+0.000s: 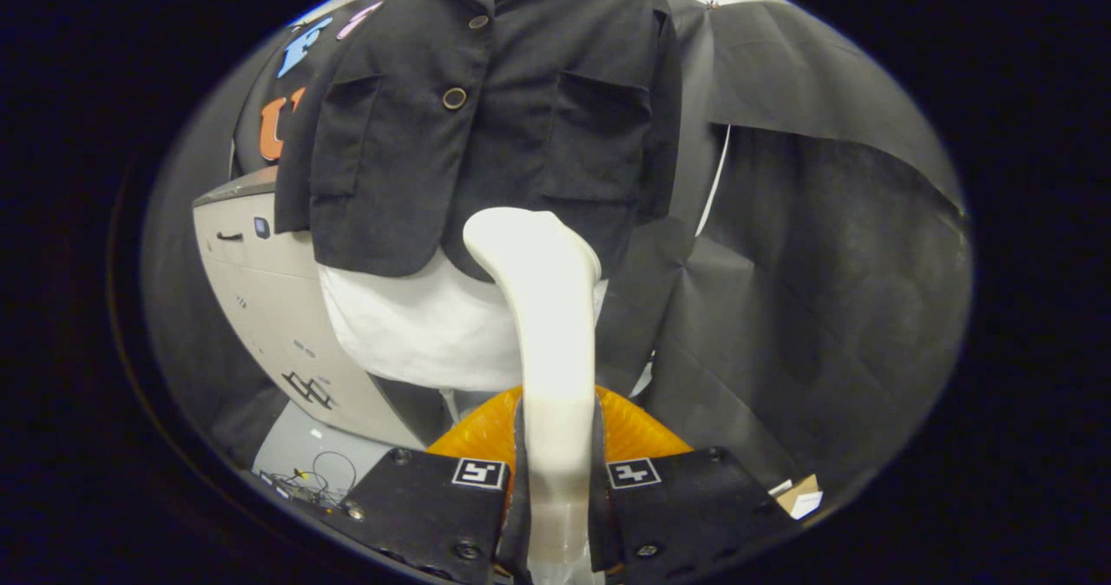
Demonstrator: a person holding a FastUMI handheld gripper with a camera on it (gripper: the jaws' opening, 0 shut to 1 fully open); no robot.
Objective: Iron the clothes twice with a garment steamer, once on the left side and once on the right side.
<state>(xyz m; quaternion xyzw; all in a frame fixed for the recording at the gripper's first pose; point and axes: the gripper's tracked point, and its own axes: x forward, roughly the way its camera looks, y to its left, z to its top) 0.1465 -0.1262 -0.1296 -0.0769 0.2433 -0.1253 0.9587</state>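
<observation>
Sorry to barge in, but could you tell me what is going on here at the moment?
A handheld gripper is shut on the white handle of a garment steamer, held between its two fingers and pointing up and ahead. The steamer's head sits at the lower hem of a black jacket, roughly at the middle where the two front panels meet. The jacket hangs over a white garment on a mannequin form. Whether the head touches the fabric cannot be told. An orange object lies just beyond the fingers.
</observation>
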